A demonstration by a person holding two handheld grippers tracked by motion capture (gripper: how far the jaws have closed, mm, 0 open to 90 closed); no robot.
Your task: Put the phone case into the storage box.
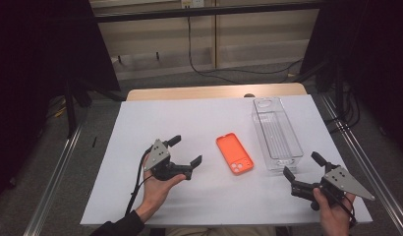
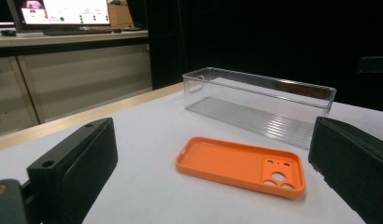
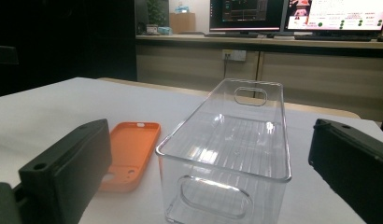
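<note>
no readable text, monitor screens (image 3: 336, 14) too blurred, no labels legible

lab, monitors (image 3: 297, 14), dark curtains (image 1: 42, 44)

A white-covered table (image 1: 155, 118) bears an orange phone case (image 1: 234, 153) beside a clear, seemingly empty bin (image 1: 276, 132).
</note>
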